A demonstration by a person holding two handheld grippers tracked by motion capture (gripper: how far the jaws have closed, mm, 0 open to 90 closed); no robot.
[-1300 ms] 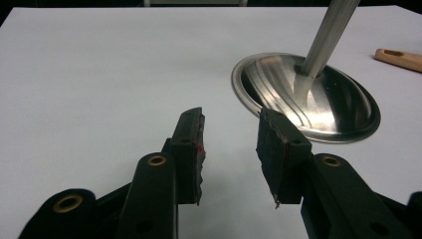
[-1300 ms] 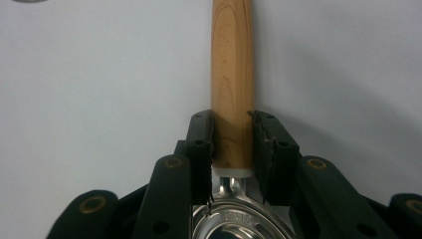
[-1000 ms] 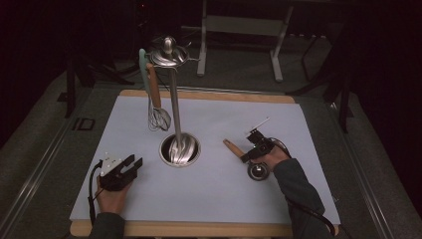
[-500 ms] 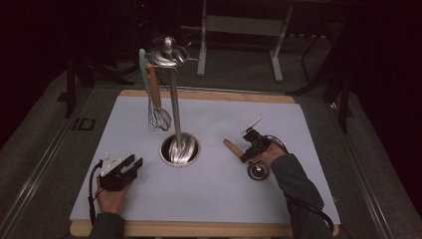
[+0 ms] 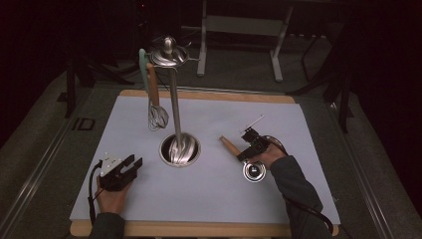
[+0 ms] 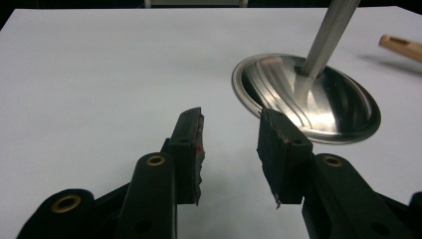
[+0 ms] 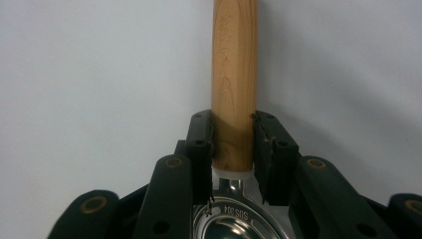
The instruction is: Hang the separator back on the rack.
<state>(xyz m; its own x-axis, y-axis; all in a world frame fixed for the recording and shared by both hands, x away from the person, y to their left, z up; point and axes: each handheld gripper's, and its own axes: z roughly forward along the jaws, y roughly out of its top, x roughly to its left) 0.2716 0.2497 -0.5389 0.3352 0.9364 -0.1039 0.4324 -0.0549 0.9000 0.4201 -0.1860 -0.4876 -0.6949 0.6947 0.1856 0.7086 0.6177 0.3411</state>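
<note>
Right fingers (image 7: 234,144) clenched on wooden ladle handle (image 7: 234,74), "SUS304" stamp, left fingers (image 6: 231,149) released.

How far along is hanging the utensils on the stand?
Done: a whisk already hangs from the stand. In hand: the right tongs sit around the wooden handle of a steel ladle lying on the table, pads at its sides; it looks not yet lifted. The left tongs are open, holding nothing. Left: probably lifting the ladle and hanging it.
</note>
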